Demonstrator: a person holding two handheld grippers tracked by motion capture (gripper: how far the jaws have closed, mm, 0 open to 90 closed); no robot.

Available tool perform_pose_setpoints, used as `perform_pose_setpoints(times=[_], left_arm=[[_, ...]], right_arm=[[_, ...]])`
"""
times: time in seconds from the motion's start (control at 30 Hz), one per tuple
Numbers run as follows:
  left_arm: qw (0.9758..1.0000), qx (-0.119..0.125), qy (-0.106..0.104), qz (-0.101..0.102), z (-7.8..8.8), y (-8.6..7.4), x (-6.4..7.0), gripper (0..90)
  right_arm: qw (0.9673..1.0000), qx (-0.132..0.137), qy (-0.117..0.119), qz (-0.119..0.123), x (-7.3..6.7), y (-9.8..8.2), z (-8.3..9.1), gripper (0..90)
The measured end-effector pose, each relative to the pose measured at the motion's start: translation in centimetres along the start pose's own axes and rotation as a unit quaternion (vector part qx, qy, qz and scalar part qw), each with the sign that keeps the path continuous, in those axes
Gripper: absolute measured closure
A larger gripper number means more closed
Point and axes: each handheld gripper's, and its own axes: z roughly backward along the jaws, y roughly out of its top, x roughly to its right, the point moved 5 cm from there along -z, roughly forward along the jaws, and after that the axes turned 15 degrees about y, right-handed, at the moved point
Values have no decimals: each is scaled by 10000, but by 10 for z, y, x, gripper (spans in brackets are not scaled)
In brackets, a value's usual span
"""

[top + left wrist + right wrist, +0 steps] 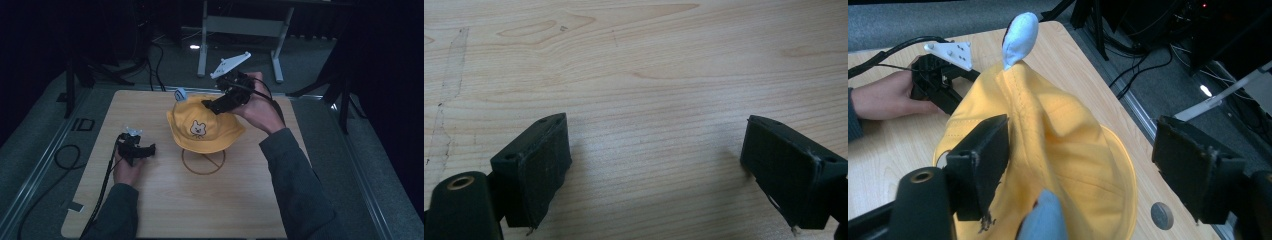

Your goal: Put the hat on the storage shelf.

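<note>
The right gripper (1080, 165) has its jaws wide apart over the top of the yellow bucket hat (1058, 150), squeezing nothing. The hat sits on a wooden ring stand (203, 161) in the middle of the table (175, 210), so it keeps its round shape. A pale blue ear (1019, 37) pokes up from the hat. The left gripper (656, 165), left of the hat, rests open over bare wood, holding nothing. The hat's front shows a little bear face (198, 129); I can read no words anywhere.
</note>
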Motion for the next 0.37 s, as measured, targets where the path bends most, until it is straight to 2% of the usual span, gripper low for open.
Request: perform_pose_setpoints(times=[0.13, 0.23, 0.37], left_arm=[[10000, 1, -5, -2, 0, 0, 0, 128], [10000, -1, -4, -3, 0, 0, 0, 128], [10000, -1, -4, -3, 0, 0, 0, 127]], right_arm=[[10000, 18, -44, -66, 3, -4, 6, 194], [9999, -48, -77, -44, 4, -6, 9, 190], [9999, 28, -110, -13, 3, -5, 15, 190]])
